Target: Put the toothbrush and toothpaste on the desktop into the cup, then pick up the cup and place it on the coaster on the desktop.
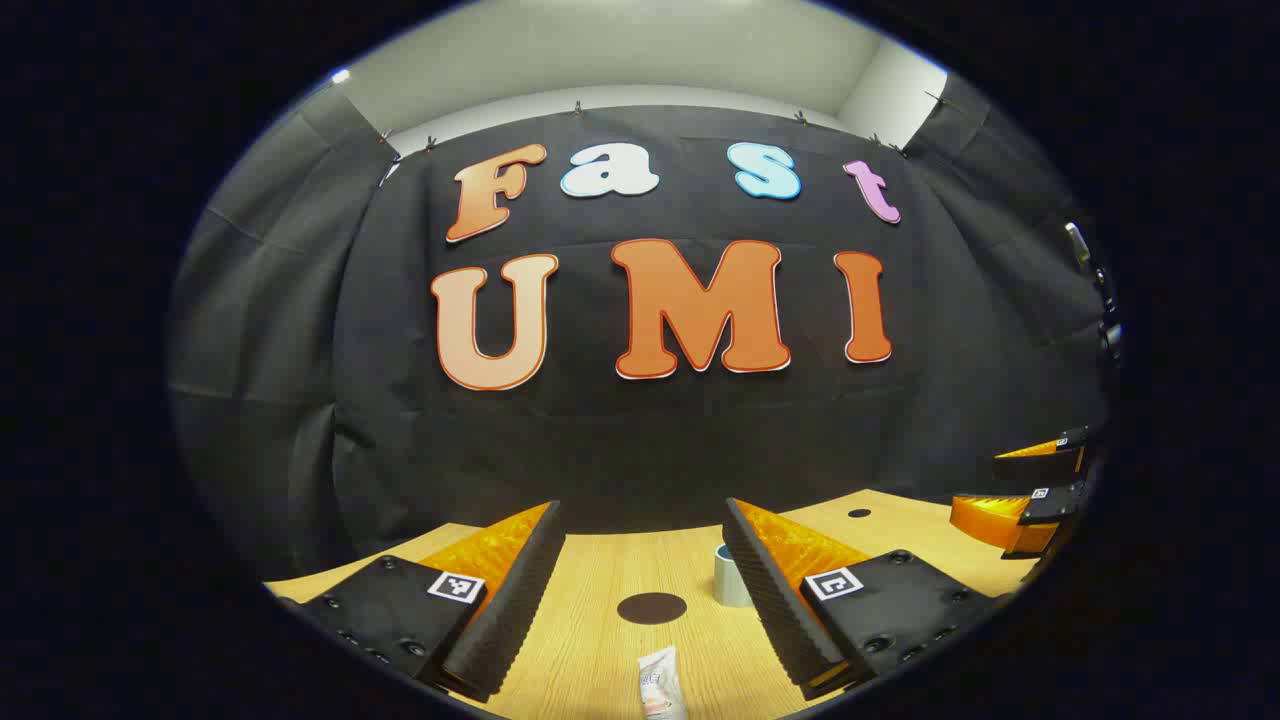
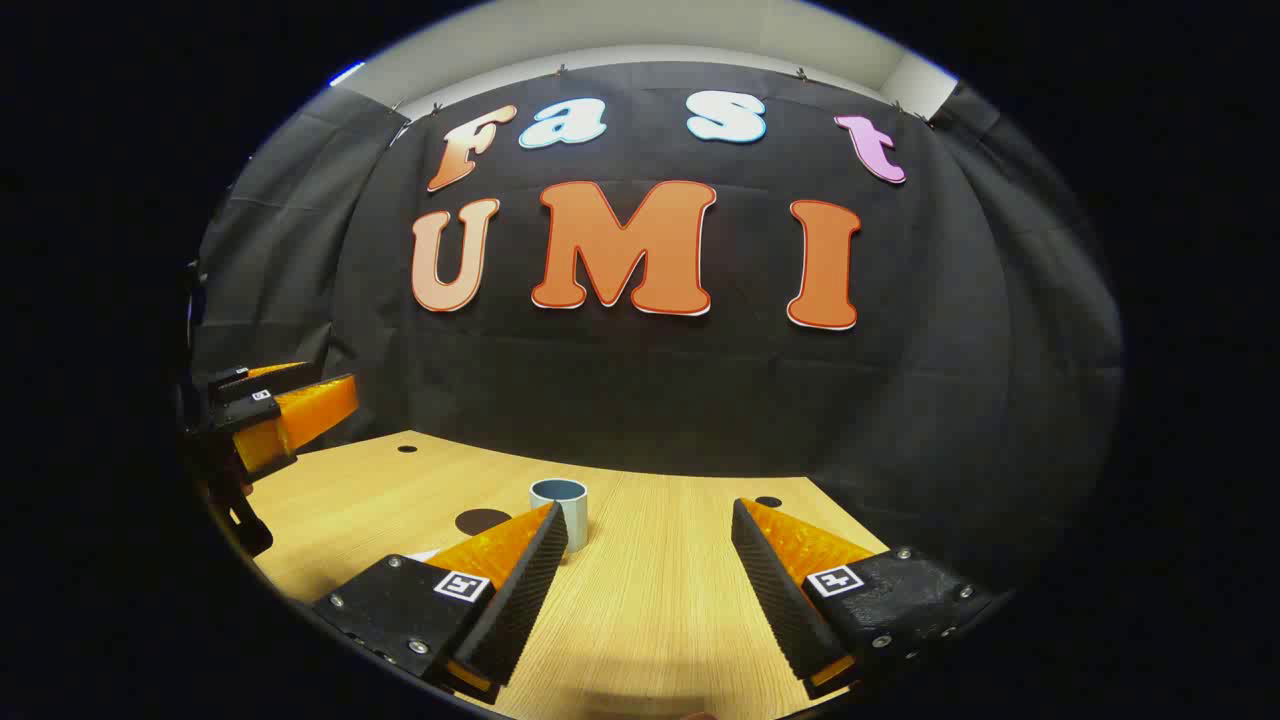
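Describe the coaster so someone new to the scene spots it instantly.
Start at the wooden desktop below the black cloth wall. In the left gripper view, look between the left gripper's open fingers: the coaster is the flat dark round disc there, left of the cup and beyond the toothpaste tube. Unlike the upright pale cup, it lies flush with the wood, and it is much larger than the small dark holes in the desktop.

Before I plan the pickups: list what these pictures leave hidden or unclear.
- Toothpaste tube: left gripper view, cut off by the lower edge.
- Cup: left gripper view, partly behind a finger of the left gripper.
- Coaster: right gripper view, partly behind a finger of the right gripper.
- Cup's inside: too shallow an angle.
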{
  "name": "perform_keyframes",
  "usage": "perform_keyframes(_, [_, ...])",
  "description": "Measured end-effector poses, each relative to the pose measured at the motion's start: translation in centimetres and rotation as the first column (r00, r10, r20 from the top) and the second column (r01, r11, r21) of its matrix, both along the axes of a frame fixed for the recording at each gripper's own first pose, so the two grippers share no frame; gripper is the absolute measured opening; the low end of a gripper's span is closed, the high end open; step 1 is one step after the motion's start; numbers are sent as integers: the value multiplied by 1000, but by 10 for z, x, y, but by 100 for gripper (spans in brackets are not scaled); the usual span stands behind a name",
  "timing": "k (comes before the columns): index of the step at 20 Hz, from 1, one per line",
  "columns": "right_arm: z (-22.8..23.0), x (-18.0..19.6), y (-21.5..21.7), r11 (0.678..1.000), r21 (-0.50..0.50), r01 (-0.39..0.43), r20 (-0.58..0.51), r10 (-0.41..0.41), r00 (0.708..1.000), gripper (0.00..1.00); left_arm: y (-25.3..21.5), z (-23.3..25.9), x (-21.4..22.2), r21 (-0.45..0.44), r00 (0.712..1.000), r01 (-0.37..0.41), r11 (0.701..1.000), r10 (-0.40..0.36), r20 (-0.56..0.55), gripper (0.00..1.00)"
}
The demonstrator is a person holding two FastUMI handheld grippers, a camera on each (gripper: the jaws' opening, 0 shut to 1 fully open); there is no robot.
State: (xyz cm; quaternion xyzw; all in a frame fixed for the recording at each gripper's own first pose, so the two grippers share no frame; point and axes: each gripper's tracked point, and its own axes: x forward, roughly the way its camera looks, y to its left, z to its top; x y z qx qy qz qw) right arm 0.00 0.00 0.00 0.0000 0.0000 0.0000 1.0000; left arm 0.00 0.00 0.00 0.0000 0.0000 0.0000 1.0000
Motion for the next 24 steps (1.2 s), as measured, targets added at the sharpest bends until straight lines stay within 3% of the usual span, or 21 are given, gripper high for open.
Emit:
perform_keyframes(1, [-2, 2, 1, 1000, 1, -1, -8, 1, 1000, 99, 3, 0, 0, -6, 1000, -2, 1000, 2, 1, 100])
perform_keyframes(11, [-20, 23, 30, 1000, -18, -23, -66, 22, 998, 99, 16, -14, 8, -3, 999, 7, 1000, -7, -42, 100])
perform_keyframes(18, [-30, 24, 50, 996, -44, -82, -102, 78, 992, 99, 19, -26, 2, -21, 998, -14, 1000, 13, -68, 100])
perform_keyframes(24, [-28, 29, 74, 987, -22, -160, -153, 155, 976, 100, 17, -42, 5, -58, 986, 30, 998, -39, -159, 97])
